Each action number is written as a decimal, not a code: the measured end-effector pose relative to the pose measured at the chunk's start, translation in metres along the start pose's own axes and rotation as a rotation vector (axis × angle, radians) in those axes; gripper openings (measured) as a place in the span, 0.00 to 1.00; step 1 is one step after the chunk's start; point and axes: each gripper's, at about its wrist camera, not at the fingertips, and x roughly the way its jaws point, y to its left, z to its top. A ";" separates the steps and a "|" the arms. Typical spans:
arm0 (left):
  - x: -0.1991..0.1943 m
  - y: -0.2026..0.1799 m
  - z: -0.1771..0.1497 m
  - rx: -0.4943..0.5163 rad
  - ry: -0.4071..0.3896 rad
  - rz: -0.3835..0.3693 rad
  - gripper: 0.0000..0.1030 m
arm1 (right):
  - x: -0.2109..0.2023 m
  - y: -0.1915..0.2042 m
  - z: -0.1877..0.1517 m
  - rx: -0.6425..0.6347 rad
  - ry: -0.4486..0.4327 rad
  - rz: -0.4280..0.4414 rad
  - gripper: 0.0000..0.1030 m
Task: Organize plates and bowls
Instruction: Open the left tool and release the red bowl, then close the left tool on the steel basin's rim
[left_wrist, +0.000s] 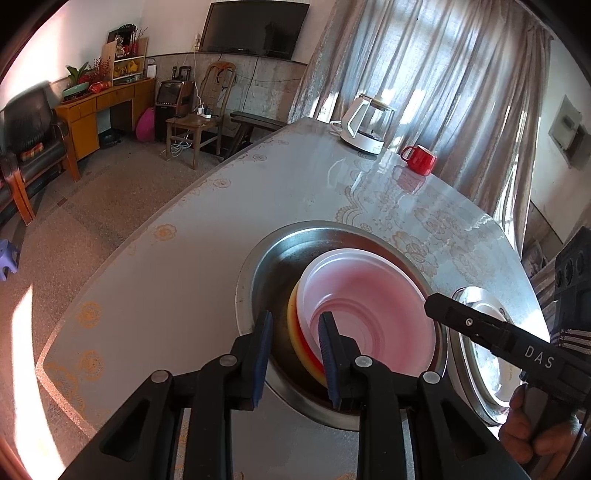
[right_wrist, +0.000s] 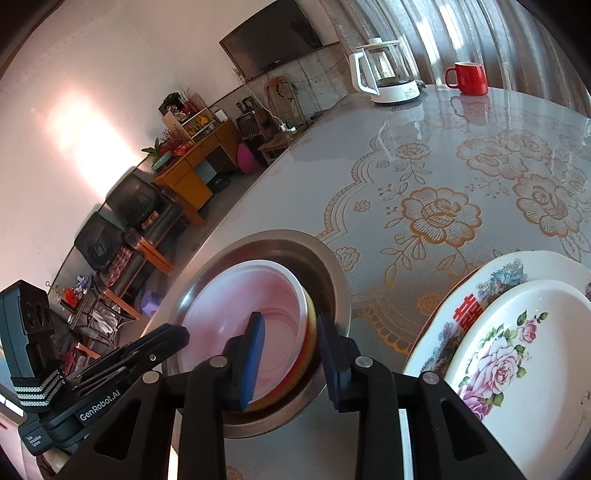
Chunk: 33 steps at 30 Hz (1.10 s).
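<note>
In the left wrist view, the left tool (left_wrist: 295, 354) hangs over the near-left rim of a steel basin (left_wrist: 255, 266) that stands on the desk (left_wrist: 177, 280). Its blue pads (left_wrist: 263, 356) stand a little apart on either side of the edges of the stacked bowls, and they press on nothing that I can see, so I judge it released. Inside the basin a pink-white plastic bowl (left_wrist: 373, 295) is nested on a yellow bowl (left_wrist: 295, 332) and a red one, of which only thin edges show. These bowls look light, a little flexible and smooth; the thin rim is, I think, the best place to pinch, and they may slide on the steel. At the right the right tool (left_wrist: 436, 301) reaches toward the far side of the stack, near a plate with a metal rim (left_wrist: 461, 332). In the right wrist view, the right tool (right_wrist: 290, 363) has one pad (right_wrist: 253, 363) inside the pink-white bowl (right_wrist: 240, 302) and the other outside the stack; there is a gap at both, so it is also released. The steel basin (right_wrist: 332, 266) sits to the left of two flowered ceramic plates (right_wrist: 517, 354), the smaller on the larger. These look heavier, stiff, glossy and easy to chip; I would take them at the edge and keep them level. A kettle (right_wrist: 384, 70) and a red mug (right_wrist: 467, 77) stand far away.
</note>
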 end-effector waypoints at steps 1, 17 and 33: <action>-0.001 0.001 0.000 -0.002 -0.002 -0.002 0.26 | -0.002 -0.001 0.000 0.005 -0.004 0.002 0.28; -0.007 0.025 0.000 -0.056 -0.016 0.035 0.34 | -0.002 -0.021 0.004 0.058 -0.005 -0.082 0.33; 0.016 0.030 -0.001 -0.092 0.040 -0.011 0.34 | 0.016 -0.014 0.003 0.001 0.033 -0.123 0.28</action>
